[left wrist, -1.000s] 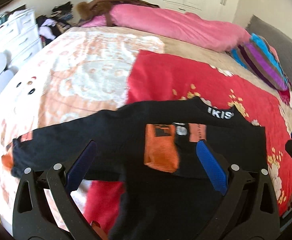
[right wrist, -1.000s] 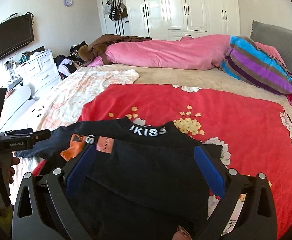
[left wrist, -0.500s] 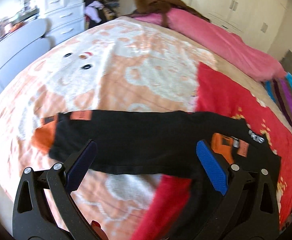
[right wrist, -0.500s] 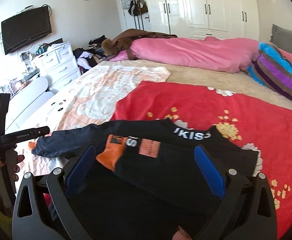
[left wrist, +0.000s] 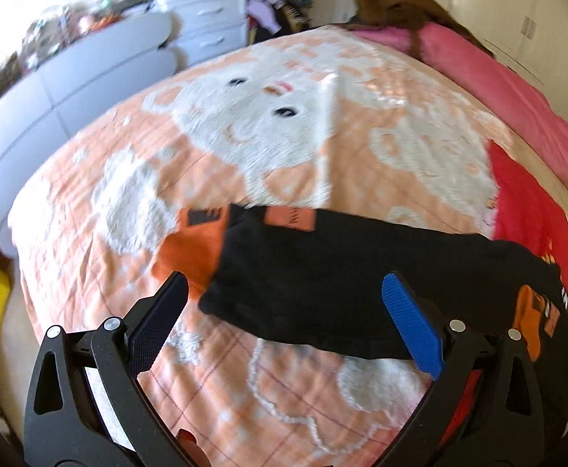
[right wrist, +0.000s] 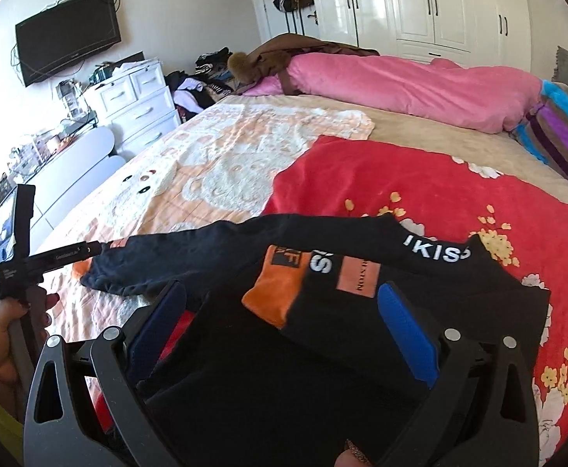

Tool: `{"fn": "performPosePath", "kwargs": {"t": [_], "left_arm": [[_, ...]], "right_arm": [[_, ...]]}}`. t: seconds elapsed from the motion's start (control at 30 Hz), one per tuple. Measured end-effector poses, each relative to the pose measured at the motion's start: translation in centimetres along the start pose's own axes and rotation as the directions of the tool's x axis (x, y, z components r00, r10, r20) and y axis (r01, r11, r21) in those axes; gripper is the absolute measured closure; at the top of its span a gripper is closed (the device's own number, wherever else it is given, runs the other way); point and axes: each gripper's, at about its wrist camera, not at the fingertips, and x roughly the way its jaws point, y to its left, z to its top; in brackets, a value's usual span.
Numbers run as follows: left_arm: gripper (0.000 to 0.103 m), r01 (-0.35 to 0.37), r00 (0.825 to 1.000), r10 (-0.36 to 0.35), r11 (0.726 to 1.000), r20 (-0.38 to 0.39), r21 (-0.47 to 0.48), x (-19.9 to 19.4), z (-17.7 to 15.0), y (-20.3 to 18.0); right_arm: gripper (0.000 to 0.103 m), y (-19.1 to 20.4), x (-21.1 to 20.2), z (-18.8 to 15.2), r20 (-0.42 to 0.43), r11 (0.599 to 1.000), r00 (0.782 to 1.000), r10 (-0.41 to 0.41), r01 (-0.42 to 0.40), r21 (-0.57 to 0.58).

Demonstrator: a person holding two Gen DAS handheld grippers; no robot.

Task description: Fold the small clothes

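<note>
On the bed, a small black top [right wrist: 323,334] lies across the red blanket [right wrist: 459,194] and the peach bear blanket [left wrist: 245,136], one sleeve [left wrist: 323,272] stretched out flat, its orange cuff [left wrist: 190,249] at the far end. Both claws are spread and empty: the left gripper [left wrist: 284,323] hovers over that sleeve, the right gripper [right wrist: 280,330] over the body. My worry is a shallow pinch on the sleeve, dragging fuzzy blanket along and skewing the fold.

Wall television [right wrist: 68,52], white drawers [right wrist: 138,107], pink duvet [right wrist: 412,91], possibly brown coat [right wrist: 284,52]
</note>
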Motion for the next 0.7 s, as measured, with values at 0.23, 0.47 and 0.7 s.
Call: {"fn": "performPosePath", "kwargs": {"t": [0.23, 0.47, 0.7], "left_arm": [[0.009, 0.026, 0.998, -0.036, 0.986, -0.055, -0.166, 2.3, -0.2, 3.7], [0.009, 0.006, 0.994, -0.038, 0.956, -0.103, -0.292, 5.0, -1.0, 6.6], [0.071, 0.0, 0.998, -0.019, 0.949, -0.057, -0.316, 5.3, -0.6, 7.2]], "right_arm": [[0.004, 2.2, 2.4, -0.6, -0.079, 0.997, 0.996, 0.042, -0.047, -0.067], [0.005, 4.1, 3.8, -1.7, -0.13, 0.993, 0.988, 0.083, -0.093, -0.069], [0.004, 2.6, 3.6, -2.2, -0.129, 0.997, 0.99, 0.064, -0.069, -0.039]]}}
